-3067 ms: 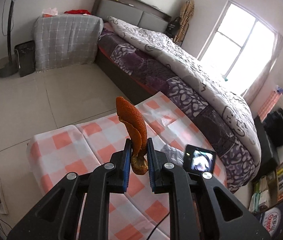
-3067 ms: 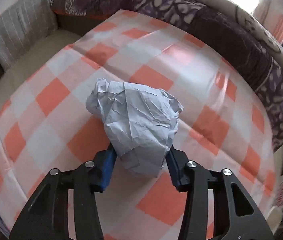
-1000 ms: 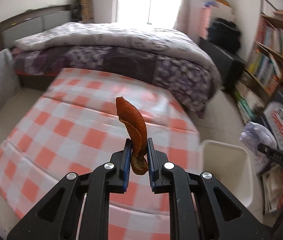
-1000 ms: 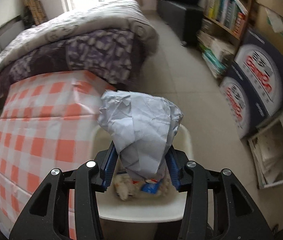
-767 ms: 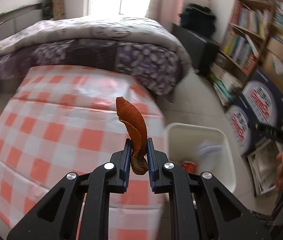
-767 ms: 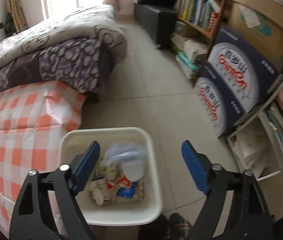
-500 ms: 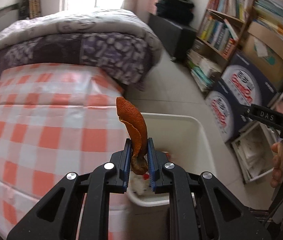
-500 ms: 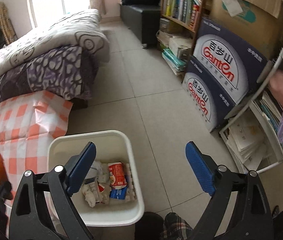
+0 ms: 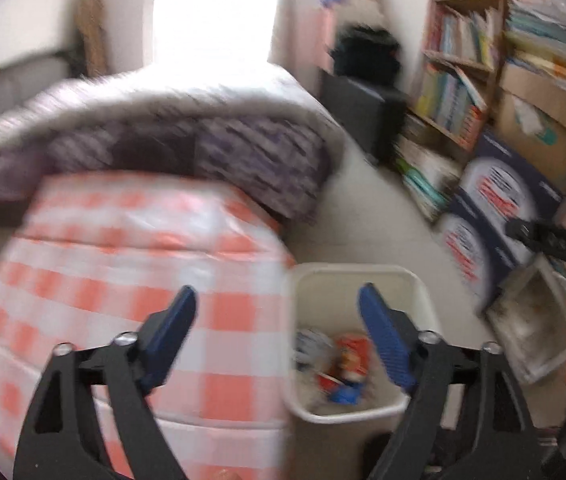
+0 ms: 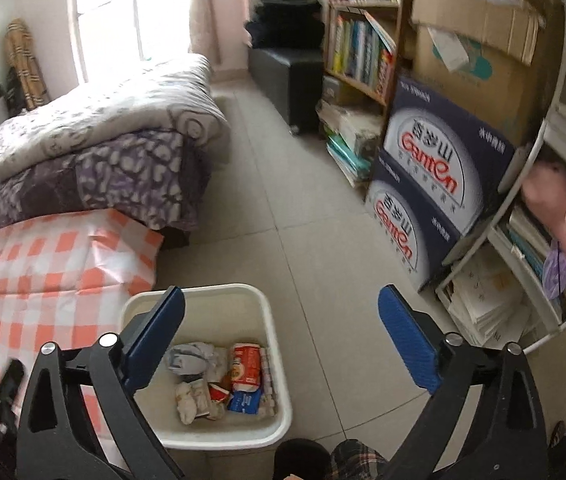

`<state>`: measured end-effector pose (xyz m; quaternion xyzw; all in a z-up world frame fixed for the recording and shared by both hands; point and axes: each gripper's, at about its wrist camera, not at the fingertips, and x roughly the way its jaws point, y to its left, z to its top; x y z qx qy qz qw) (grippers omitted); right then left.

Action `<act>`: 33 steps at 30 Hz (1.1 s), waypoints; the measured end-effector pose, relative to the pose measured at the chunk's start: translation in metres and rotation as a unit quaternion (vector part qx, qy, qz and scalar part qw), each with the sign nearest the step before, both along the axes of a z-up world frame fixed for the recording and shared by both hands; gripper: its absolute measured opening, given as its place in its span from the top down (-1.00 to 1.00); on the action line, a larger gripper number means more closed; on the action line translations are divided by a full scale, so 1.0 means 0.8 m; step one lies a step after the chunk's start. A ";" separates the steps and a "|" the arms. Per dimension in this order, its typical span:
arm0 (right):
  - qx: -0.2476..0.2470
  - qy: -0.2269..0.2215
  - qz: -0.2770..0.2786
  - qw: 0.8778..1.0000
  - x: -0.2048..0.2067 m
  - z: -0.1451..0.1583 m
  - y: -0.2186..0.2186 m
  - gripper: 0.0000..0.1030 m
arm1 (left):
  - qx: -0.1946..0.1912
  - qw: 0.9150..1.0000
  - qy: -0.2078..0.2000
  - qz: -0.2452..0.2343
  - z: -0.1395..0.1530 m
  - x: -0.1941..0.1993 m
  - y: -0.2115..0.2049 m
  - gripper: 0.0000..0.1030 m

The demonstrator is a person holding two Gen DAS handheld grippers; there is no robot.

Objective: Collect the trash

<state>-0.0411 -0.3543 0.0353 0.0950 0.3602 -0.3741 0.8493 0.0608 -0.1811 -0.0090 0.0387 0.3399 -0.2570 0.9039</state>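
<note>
Trash [image 10: 219, 376] lies in the bin [image 10: 279, 364] below both empty, wide-apart jaws.

The left wrist view, blurred, looks down from above the checkered table's [image 9: 131, 264] near-right corner, across the table toward the bed [image 9: 171, 140] and window. The right wrist view looks down from higher and further right, over the tiled floor [image 10: 323, 248]. Both share the white bin [image 9: 363, 274] [image 10: 271, 344] beside the table, the bed, the bookshelf [image 9: 451, 80] [image 10: 359, 48] and blue boxes [image 9: 495, 208] [image 10: 431, 184].
</note>
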 end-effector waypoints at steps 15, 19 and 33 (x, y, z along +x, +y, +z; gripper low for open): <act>-0.023 -0.025 0.084 0.996 -0.022 -0.056 0.162 -0.86 | 0.039 0.981 -0.093 0.165 0.013 -0.070 0.124 -0.87; -0.041 -0.046 0.092 0.994 -0.021 -0.053 0.176 -0.86 | 0.040 0.980 -0.092 0.172 0.005 -0.070 0.135 -0.87; -0.100 -0.086 0.119 0.984 -0.032 -0.039 0.207 -0.86 | 0.037 0.980 -0.080 0.178 -0.003 -0.065 0.136 -0.87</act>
